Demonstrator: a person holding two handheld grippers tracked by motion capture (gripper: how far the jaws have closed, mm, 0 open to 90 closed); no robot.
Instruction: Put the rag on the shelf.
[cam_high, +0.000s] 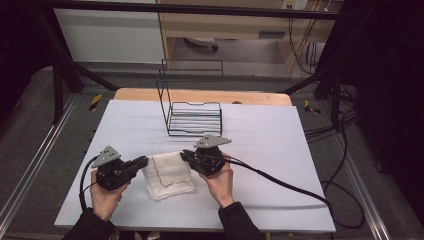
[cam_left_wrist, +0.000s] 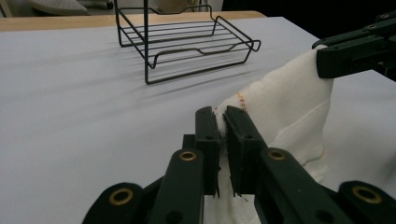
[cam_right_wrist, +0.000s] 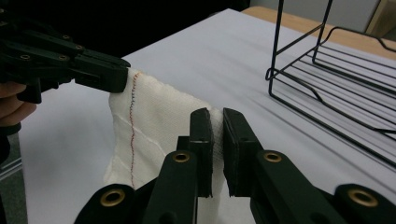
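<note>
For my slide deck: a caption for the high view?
Left gripper and right gripper each pinch a corner of a white cloth before a wire rack.

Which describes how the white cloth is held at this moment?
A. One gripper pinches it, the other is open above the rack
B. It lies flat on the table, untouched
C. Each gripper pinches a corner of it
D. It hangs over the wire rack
C: the left gripper and the right gripper are each shut on an upper corner of the white cloth, in front of the wire rack.

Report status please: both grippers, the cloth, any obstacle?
Left gripper and right gripper both shut on white cloth corners. Cloth lifted between them. Wire rack stands beyond, apart.
</note>
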